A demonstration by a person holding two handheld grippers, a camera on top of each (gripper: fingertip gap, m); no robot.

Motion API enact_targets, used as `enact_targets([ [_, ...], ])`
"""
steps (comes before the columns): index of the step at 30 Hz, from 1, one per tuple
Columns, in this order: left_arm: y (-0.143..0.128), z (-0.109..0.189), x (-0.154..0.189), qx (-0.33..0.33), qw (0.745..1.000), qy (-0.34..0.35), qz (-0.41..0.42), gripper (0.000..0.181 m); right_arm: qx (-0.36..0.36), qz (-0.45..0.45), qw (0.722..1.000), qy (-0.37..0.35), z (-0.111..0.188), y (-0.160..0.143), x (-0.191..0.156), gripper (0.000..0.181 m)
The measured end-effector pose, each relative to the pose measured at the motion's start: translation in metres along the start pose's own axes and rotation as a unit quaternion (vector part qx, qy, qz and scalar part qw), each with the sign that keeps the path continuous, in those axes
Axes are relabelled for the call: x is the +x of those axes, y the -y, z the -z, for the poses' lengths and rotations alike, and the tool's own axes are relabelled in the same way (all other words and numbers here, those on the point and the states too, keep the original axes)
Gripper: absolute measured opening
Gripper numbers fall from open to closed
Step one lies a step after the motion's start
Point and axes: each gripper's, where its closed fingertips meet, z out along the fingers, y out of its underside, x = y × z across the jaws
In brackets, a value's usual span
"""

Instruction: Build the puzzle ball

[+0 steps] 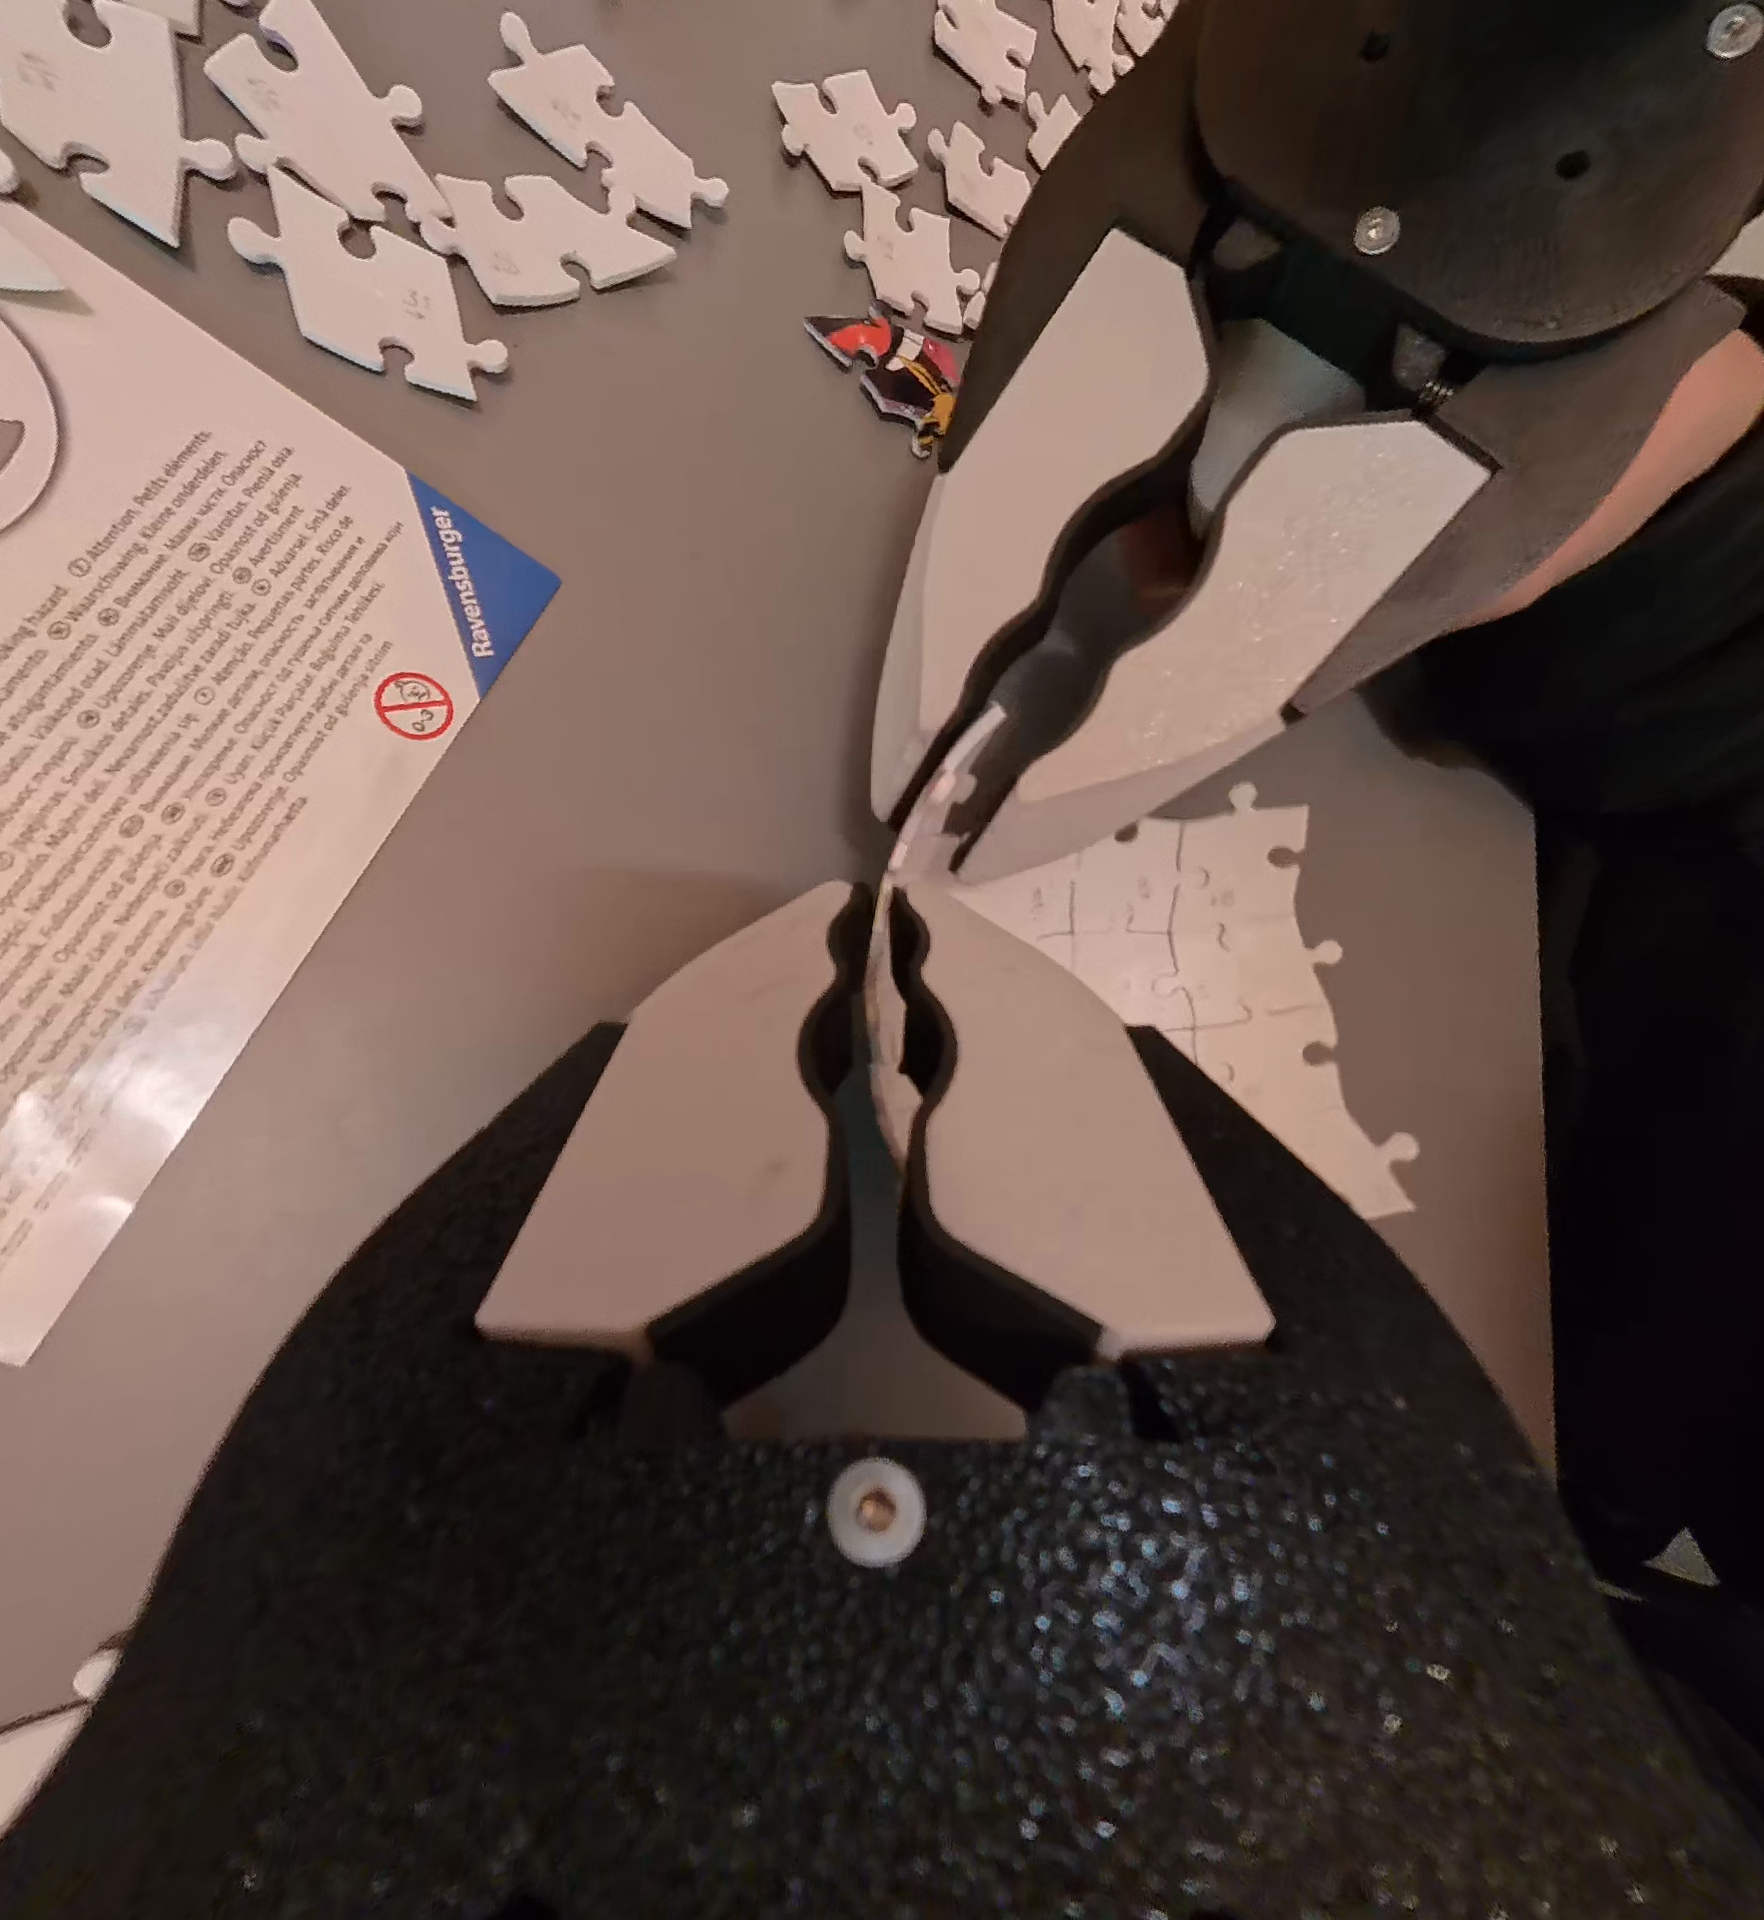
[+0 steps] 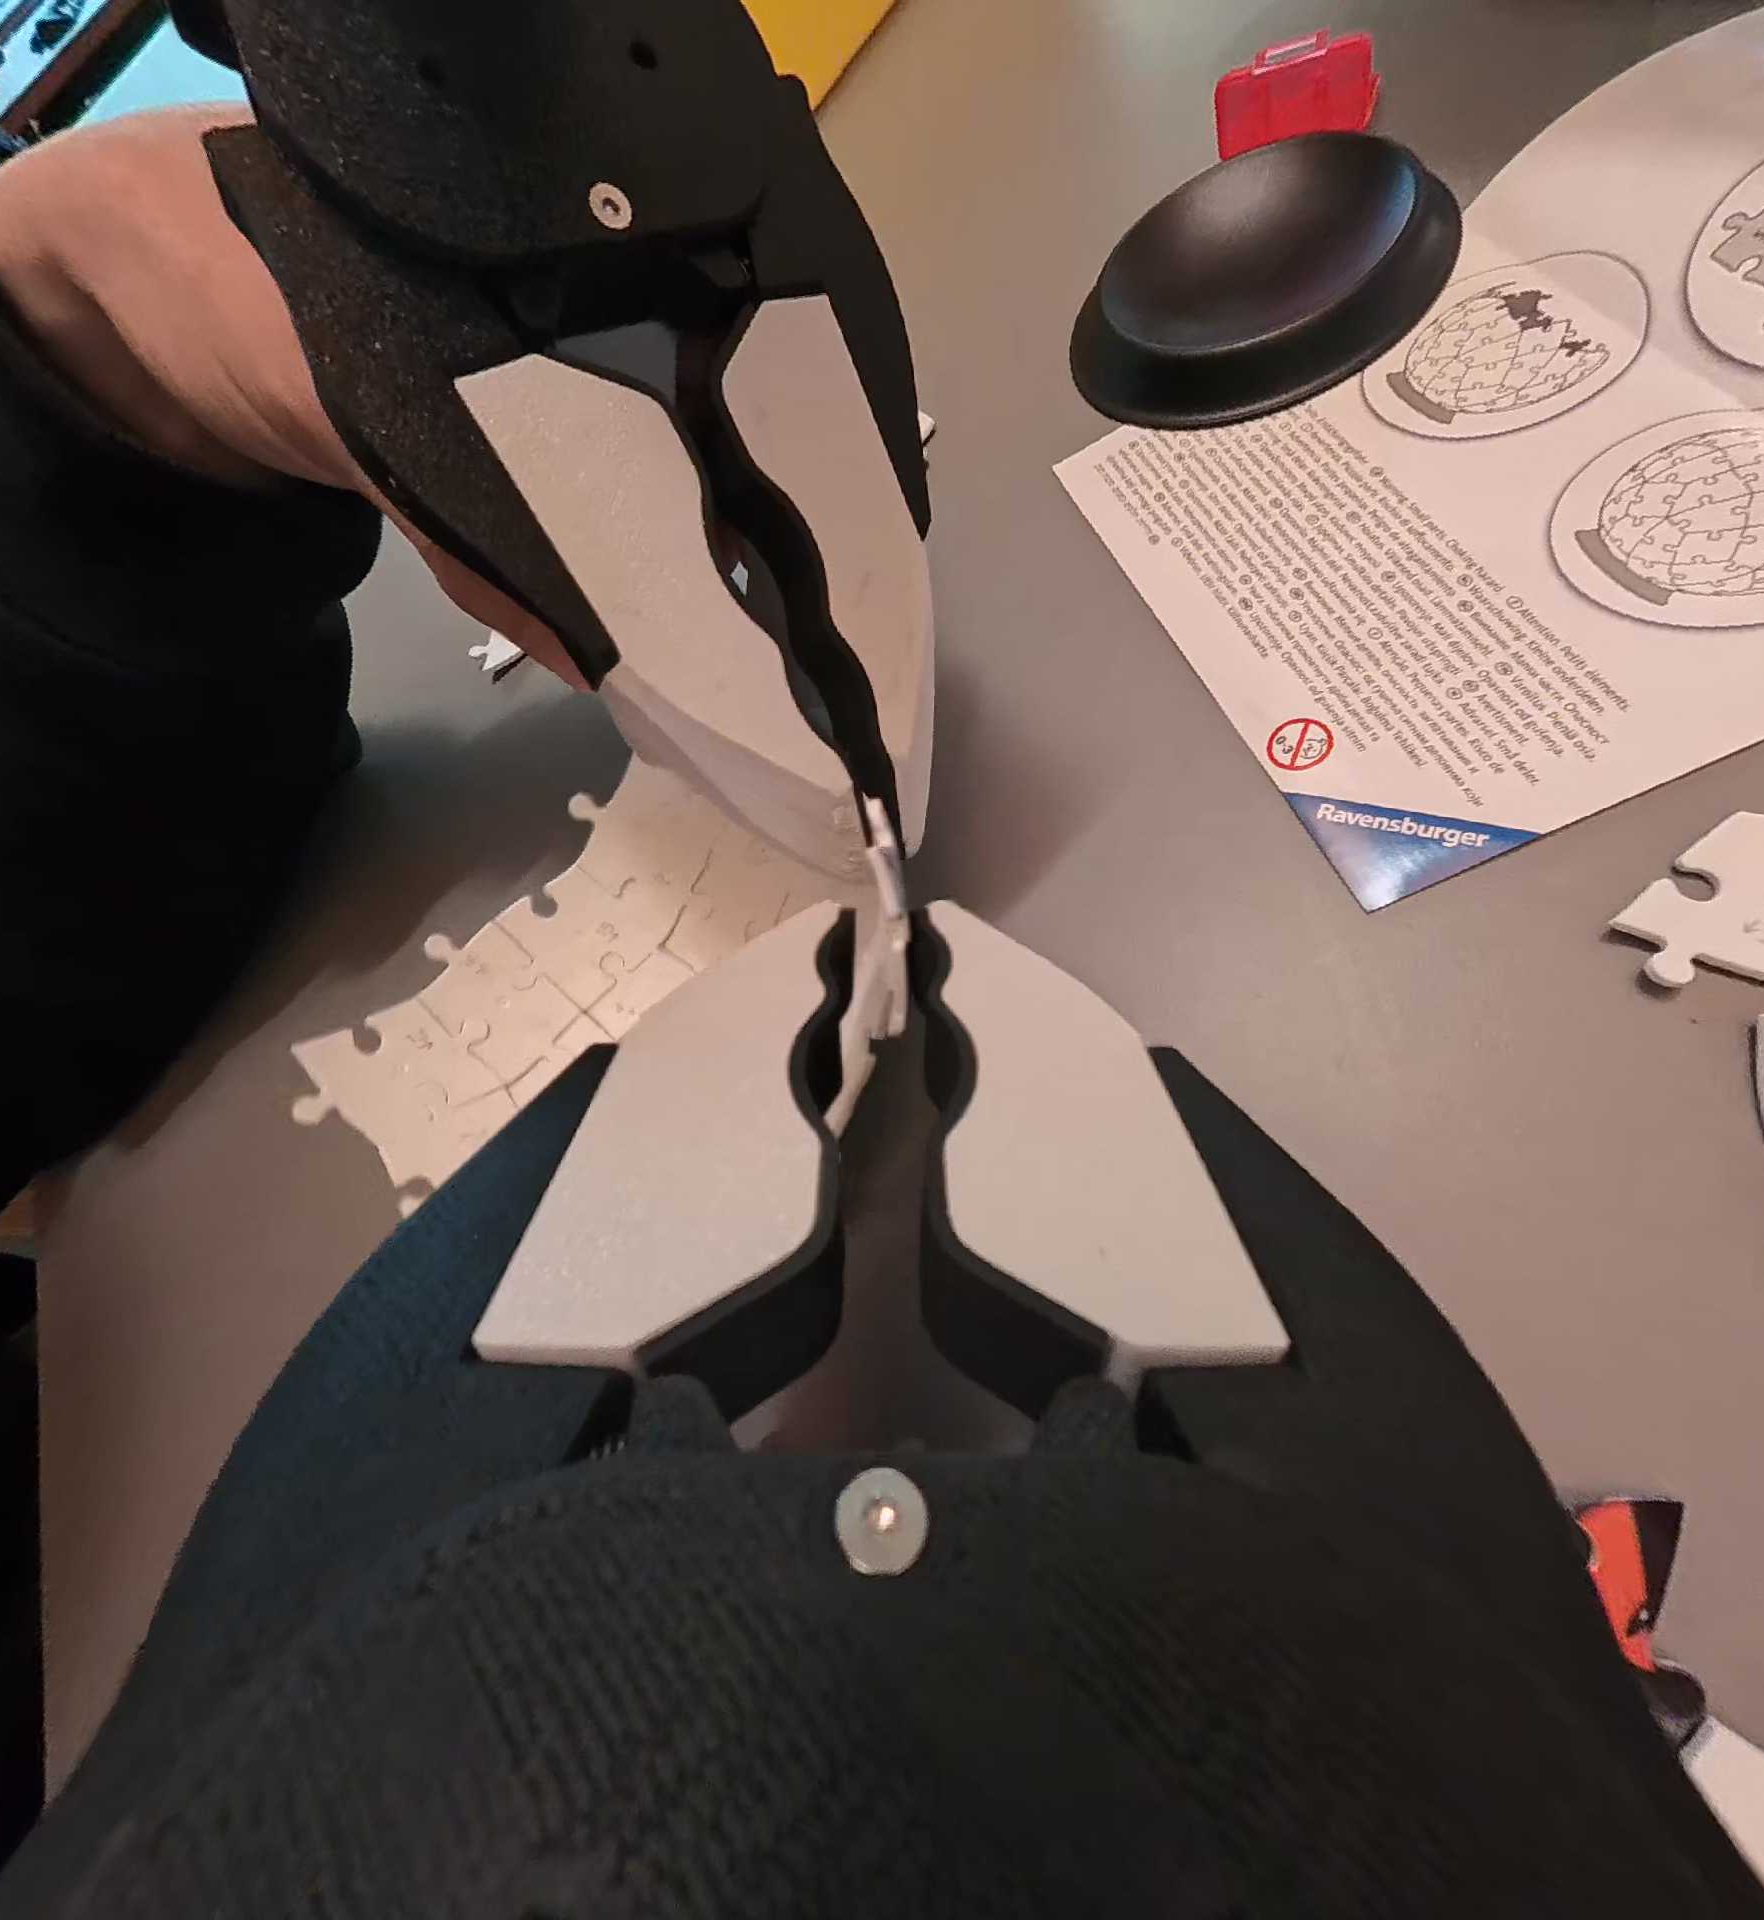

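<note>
Joining step, by the look of it: your left gripper (image 1: 876,914) and right gripper (image 2: 880,940) each pinch a thin white puzzle piece edge-on, tip to tip just above the assembled puzzle strip (image 1: 1195,966). Each grip's jaws are closed tight on its piece. Next move likely needs tab and socket aligned, then a gentle press. Pieces look rigid, curved plastic, matte; grey table (image 1: 670,623) smooth. Beyond the strip: loose white pieces (image 1: 358,208), glossy instruction sheet (image 2: 1480,623), black dished stand (image 2: 1262,291).
</note>
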Motion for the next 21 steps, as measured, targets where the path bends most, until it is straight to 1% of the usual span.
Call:
enact_targets([
  [5,0.0004,0.0,0.0001,0.001,1.0,0.001,-0.002,0.002,0.01,0.001,1.0,0.0,0.0025,0.0008,0.0013,0.011],
  [11,0.0006,0.0004,-0.0006,0.001,1.0,0.004,-0.001,0.003,0.028,0.007,1.0,0.007,0.0075,0.0031,0.0037,0.006],
  [18,0.0002,0.0007,-0.0011,0.0,1.0,0.005,-0.001,0.002,0.043,0.012,0.999,0.01,0.0024,0.0074,0.0035,0.007],
  [21,0.0,0.0003,-0.0017,-0.001,1.0,0.007,-0.001,0.003,0.046,0.008,0.999,0.005,0.0008,0.0077,0.0053,0.004],
])
